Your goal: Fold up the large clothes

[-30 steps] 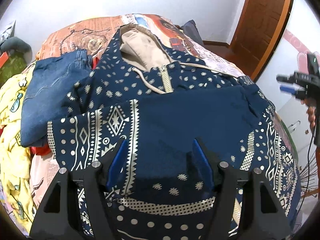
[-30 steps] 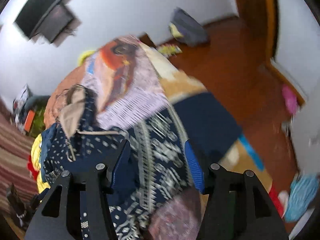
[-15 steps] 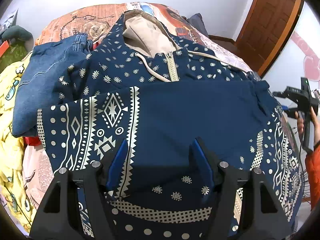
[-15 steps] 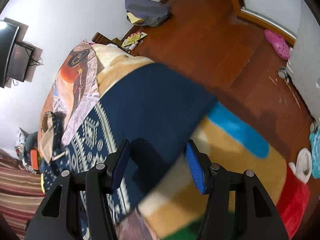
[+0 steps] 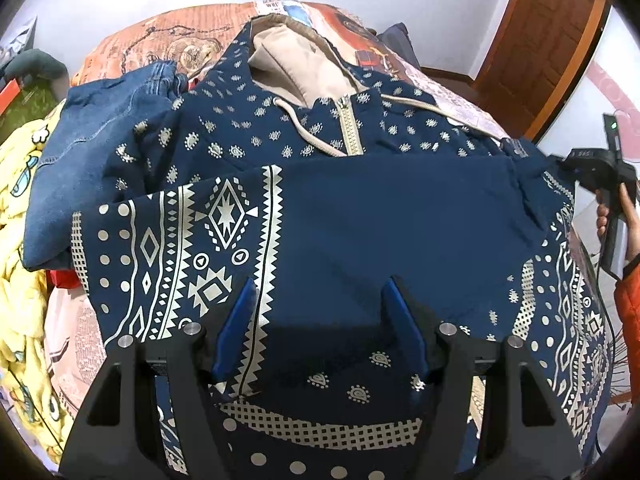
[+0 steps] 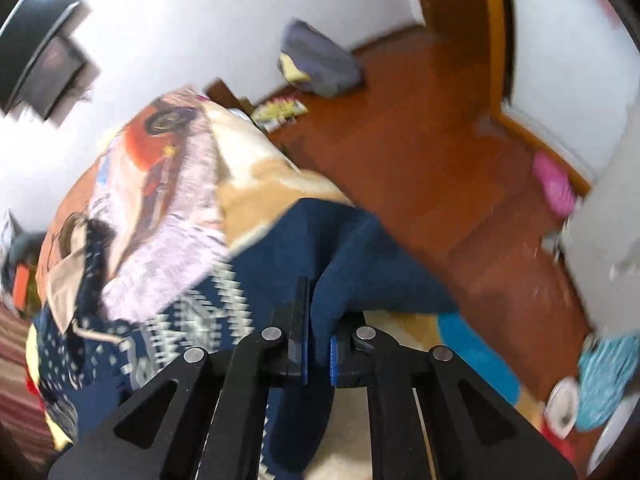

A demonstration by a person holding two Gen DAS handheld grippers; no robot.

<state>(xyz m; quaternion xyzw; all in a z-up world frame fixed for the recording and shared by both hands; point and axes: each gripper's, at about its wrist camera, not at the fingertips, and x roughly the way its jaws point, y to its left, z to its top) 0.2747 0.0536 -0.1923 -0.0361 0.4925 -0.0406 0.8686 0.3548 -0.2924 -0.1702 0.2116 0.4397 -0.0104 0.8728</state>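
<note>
While the navy patterned hoodie lies spread face-up across the bed, its beige-lined hood points toward the far wall and one sleeve is folded flat across the chest, just below the zipper. The left gripper hovers over the lower part of the garment with its blue-padded jaws spread wide and nothing between them. The right gripper has its jaws pressed together on a fold of plain navy fabric at the hoodie's right edge, near the side of the bed; that view is motion-blurred, so which part of the hoodie is pinched is hard to say, though it looks like the sleeve. Blue jeans lie beside the hoodie's left shoulder, partly under it, and a yellow cartoon-print cloth sits further left.
</note>
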